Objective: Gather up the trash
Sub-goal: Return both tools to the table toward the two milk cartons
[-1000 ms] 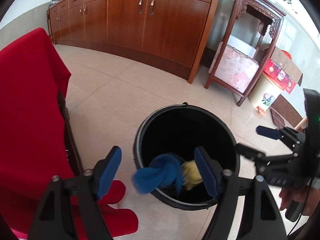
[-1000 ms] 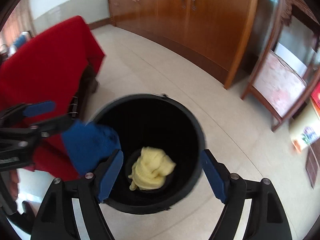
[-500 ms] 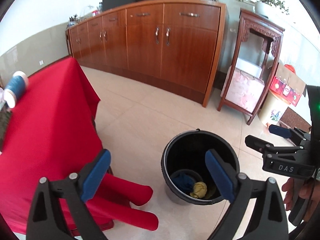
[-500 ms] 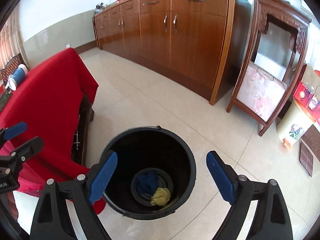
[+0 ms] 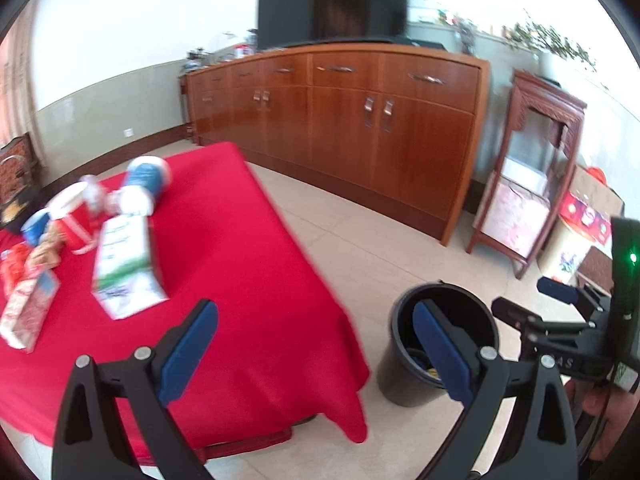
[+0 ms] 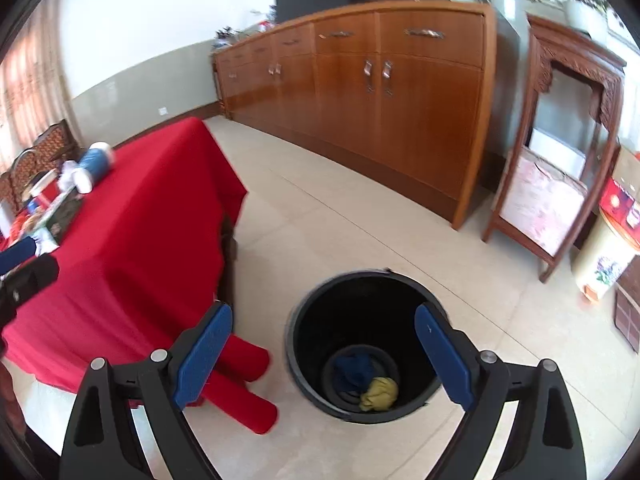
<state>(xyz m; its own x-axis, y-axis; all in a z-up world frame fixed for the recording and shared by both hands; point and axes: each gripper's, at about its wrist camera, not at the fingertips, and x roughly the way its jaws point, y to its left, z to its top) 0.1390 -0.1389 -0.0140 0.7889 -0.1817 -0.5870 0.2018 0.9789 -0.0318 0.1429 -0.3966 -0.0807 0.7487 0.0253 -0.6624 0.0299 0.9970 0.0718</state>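
Meanwhile both hand-held grippers (image 5: 316,350) (image 6: 324,354) just opened wide, empty; table trash (image 5: 80,236) blurred, bin (image 6: 362,344) contents dim.

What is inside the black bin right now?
At the bottom of the black bin lie a blue cloth and a yellow cloth, side by side. Anything beneath them is covered, and the near inner wall is hidden by the rim.

The left gripper (image 5: 316,356), blue-padded, is seen with jaws just opened wide and nothing between them. A red-draped worktop (image 5: 248,264) fills nine o'clock, where a blurred carton (image 5: 126,268), cups and wrappers are scattered. A black bin (image 5: 436,344) stands on the tiled floor at four o'clock. The right gripper (image 5: 556,300) is seen at three o'clock.
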